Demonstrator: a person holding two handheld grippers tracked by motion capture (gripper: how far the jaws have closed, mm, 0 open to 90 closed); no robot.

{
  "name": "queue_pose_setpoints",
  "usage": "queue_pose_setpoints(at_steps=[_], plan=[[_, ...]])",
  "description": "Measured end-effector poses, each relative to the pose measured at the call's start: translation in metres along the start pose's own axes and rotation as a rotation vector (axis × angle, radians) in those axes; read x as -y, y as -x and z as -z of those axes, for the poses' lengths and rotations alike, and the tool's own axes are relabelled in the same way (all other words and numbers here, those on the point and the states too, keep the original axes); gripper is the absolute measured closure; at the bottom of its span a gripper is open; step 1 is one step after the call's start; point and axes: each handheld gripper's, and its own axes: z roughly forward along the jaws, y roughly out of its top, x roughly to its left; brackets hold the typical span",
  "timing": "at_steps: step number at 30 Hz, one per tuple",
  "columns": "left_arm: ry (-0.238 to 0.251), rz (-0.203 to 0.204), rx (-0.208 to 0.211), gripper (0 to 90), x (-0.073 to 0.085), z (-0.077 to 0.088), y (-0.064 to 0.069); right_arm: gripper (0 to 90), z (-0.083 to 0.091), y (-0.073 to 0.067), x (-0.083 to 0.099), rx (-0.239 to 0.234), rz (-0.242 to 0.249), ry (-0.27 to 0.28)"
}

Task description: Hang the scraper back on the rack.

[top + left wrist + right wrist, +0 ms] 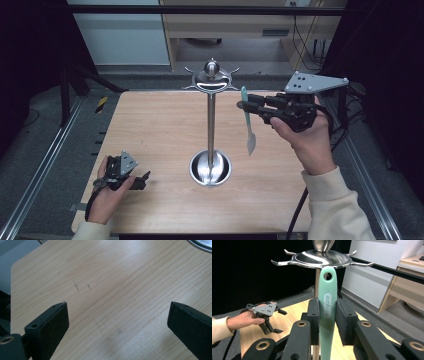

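Cream sleeves (pixel 335 200); black grippers, grey screw-holed plates (pixel 316 82), black cables (pixel 296 215).

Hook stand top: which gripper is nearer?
Right. The right gripper, shut on the green spatula, is raised beside the stand's hook crown; the left gripper rests open near the table's front-left corner.

High view: fixed above the person's side, facing forward and down over the whole bench (pixel 150 130). Left gripper view: close to the bench surface, looking down along its own claw (pixel 116 317); the stand's base rim (pixel 201 245) at its top right corner is shared with the high view. Right gripper view: raised, facing the stand's hook crown (pixel 322 258) at close range, also seen from above.
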Motion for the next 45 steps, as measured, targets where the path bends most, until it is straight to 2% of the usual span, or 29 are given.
queue_pose_setpoints(at_steps=[22,45], plan=[[0.000,-0.001,0.001,3.5,0.000,0.000,0.000,74.3,-0.009,0.000,-0.003,-0.011,0.003,-0.016],[-0.003,-0.006,0.005,3.5,0.000,0.000,0.001,74.3,-0.020,0.000,-0.002,-0.019,-0.011,-0.004]])
